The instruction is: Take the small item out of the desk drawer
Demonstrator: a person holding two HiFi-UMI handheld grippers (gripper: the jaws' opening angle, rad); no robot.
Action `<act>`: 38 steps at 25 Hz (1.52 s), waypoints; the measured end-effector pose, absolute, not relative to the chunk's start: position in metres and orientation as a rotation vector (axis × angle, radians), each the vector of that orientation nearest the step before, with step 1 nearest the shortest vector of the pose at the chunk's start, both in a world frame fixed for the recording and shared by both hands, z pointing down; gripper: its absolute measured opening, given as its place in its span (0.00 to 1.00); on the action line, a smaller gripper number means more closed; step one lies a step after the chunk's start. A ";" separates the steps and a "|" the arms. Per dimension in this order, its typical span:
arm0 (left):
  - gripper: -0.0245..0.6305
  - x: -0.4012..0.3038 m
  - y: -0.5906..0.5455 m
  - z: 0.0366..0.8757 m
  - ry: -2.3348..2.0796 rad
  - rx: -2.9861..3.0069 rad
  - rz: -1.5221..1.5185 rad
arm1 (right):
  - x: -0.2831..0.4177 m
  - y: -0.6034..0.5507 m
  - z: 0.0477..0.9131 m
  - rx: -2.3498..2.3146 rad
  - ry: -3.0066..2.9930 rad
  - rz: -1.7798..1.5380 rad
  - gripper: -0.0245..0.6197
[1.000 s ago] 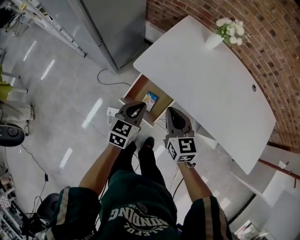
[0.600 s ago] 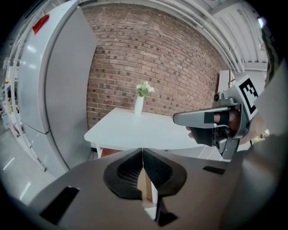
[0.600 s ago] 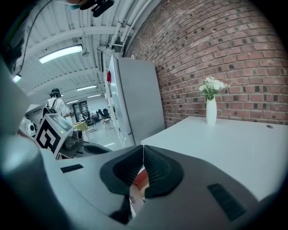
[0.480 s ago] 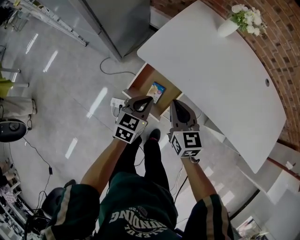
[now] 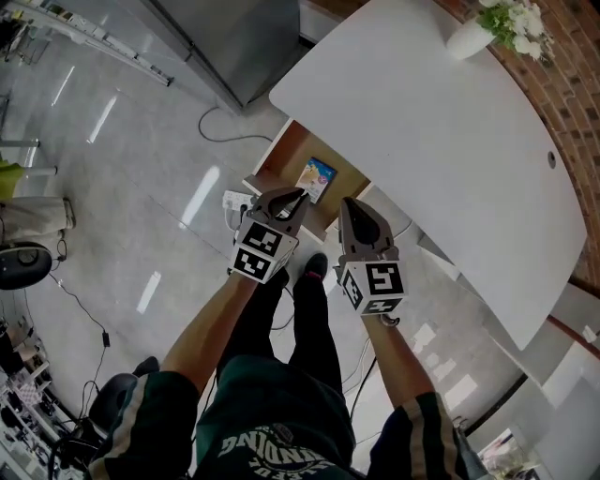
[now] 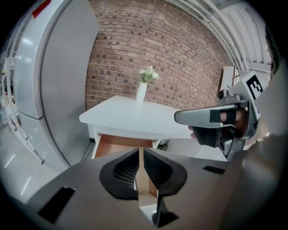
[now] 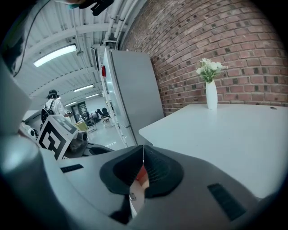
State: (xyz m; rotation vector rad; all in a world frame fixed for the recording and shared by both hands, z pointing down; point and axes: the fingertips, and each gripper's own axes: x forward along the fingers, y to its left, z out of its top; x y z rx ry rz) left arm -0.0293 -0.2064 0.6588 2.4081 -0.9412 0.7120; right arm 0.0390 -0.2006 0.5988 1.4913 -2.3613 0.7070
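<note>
Left hand-held gripper [image 5: 292, 196] lower; "RUNNING" garment [image 5: 277, 441]

The only word I can read is "RUNNING", printed upside down in pale letters on the dark green shirt [image 5: 272, 436] at six o'clock of the head view; the smaller line under it is cut off. The left marker cube [image 5: 260, 253] and right marker cube [image 5: 373, 286] carry black-and-white square codes, not letters. The small item [image 5: 316, 178] in the drawer [image 5: 281, 159], toward twelve o'clock, has colourful print too small to read. The red label [image 6: 41, 7] on the refrigerator [image 6: 58, 81] is illegible.
</note>
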 end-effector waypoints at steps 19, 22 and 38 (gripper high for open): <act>0.44 -0.016 -0.218 0.750 -0.958 2.245 0.813 | 0.064 -0.163 0.669 1.563 -2.214 0.905 0.08; 0.44 -0.016 -0.218 0.764 -0.964 2.206 0.837 | 0.066 -0.159 0.675 1.561 -2.201 0.919 0.08; 0.54 0.011 -0.246 0.816 -0.969 2.114 0.905 | 0.082 -0.143 0.707 1.632 -2.096 1.045 0.08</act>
